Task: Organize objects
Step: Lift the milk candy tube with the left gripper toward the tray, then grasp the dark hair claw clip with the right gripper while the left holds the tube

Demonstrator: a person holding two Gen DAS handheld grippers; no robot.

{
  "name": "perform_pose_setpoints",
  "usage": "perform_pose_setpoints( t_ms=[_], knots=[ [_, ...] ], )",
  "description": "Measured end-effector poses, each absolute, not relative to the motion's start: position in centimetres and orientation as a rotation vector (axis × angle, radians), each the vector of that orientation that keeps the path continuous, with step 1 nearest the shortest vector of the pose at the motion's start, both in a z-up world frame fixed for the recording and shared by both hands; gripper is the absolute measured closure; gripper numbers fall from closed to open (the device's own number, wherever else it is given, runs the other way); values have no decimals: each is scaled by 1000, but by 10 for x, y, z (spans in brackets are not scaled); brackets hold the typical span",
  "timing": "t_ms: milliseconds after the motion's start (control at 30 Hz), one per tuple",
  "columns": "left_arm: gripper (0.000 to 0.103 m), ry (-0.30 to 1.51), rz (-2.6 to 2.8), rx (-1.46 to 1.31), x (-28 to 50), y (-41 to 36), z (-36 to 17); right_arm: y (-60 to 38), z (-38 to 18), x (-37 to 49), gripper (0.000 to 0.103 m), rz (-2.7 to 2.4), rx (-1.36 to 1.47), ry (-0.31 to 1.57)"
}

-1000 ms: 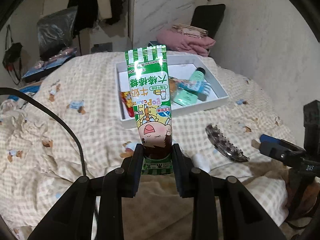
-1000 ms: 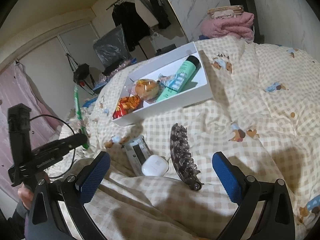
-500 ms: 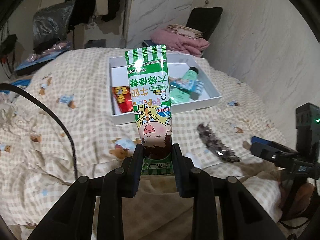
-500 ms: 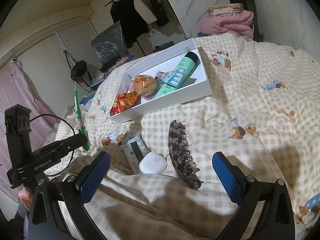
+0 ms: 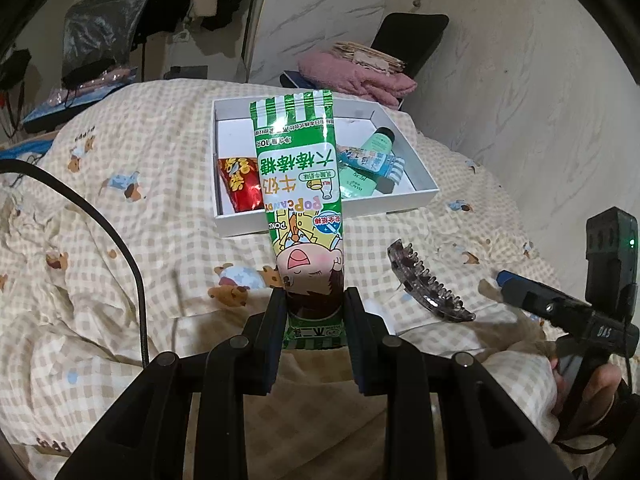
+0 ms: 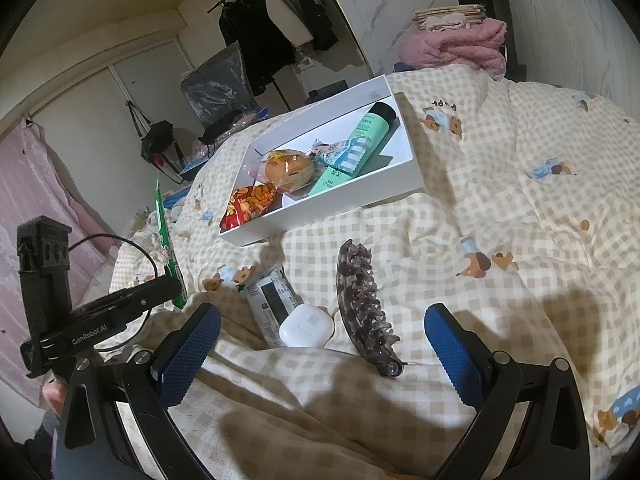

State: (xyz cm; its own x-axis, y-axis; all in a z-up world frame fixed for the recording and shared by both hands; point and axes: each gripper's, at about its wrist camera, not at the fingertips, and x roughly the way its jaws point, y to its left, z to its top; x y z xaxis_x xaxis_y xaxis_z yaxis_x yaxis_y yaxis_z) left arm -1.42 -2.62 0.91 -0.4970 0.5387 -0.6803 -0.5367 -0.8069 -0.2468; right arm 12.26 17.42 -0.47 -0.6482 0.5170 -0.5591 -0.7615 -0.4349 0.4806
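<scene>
My left gripper (image 5: 314, 304) is shut on the lower end of a green candy packet (image 5: 298, 184), which stands upright above the bed in front of a white box (image 5: 320, 214). In the right wrist view the same packet (image 6: 166, 240) shows edge-on at the left. The box (image 6: 344, 204) holds a red snack bag (image 6: 248, 208), a wrapped bun (image 6: 288, 170), a striped blue packet (image 6: 344, 152) and a mint tube (image 6: 370, 128). My right gripper (image 6: 322, 340) is open above the checked bedspread, with a dark hair claw (image 6: 362, 300) and a white earbud case (image 6: 306, 326) lying between its fingers.
A grey-and-white packet (image 6: 270, 300) lies beside the earbud case. Folded pink towels (image 6: 456, 44) sit behind the bed near a black chair. A black cable (image 5: 108, 232) crosses the bedspread at the left. Clothes hang on a rack at the back.
In the left wrist view the box and bed have shifted leftward and the camera has rolled slightly, the packet still clamped. The right wrist view is almost unchanged.
</scene>
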Motion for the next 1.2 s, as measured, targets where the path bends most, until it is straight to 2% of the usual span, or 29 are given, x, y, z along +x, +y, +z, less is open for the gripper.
perform_pose_setpoints(
  t_ms=[233, 267, 333, 567, 767, 867, 1000, 1200],
  knots=[
    [72, 21, 2255, -1079, -16, -20, 3, 186, 21, 128, 3, 2154, -453, 965],
    [72, 14, 2248, -1099, -18, -21, 1, 188, 25, 125, 15, 2172, -476, 950],
    [72, 2, 2237, -1125, -21, -21, -3, 191, 30, 115, 30, 2193, -532, 934],
    [72, 1, 2219, -1159, -22, -19, -8, 205, 24, 69, 30, 2217, -782, 844],
    [72, -13, 2201, -1176, -23, -20, -11, 218, 7, 50, 30, 2221, -952, 858],
    [72, -23, 2198, -1177, -24, -21, -11, 219, 12, 50, 30, 2212, -918, 768],
    [72, -24, 2196, -1178, -24, -21, -11, 225, 16, 61, 30, 2185, -888, 783],
    [72, -25, 2196, -1180, -24, -21, -12, 220, 6, 59, 30, 2118, -1074, 729]
  ],
)
